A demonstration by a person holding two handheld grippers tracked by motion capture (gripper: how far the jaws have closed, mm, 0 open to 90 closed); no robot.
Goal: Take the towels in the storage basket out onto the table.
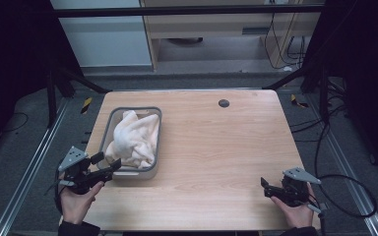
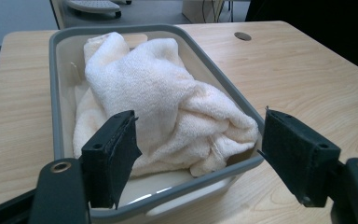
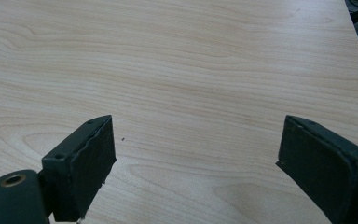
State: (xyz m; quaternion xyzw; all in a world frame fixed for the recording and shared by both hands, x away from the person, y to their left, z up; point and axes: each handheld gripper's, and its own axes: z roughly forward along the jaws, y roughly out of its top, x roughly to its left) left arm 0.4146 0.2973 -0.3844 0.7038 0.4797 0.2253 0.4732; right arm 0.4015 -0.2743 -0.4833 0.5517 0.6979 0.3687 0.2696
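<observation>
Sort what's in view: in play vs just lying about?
In play, probably:
towel, bunched in the bin
bin, grey rim, on the table's left side
left gripper, open at the bin's near end

Lying about:
right gripper, open over bare table
grommet, far edge

white towel point(image 1: 134, 137) (crumpled), grey bin point(image 1: 109, 125), table point(image 1: 216, 147)

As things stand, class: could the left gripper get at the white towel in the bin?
Probably yes: the left gripper is open at the bin near rim, with nothing between it and the towel.
</observation>
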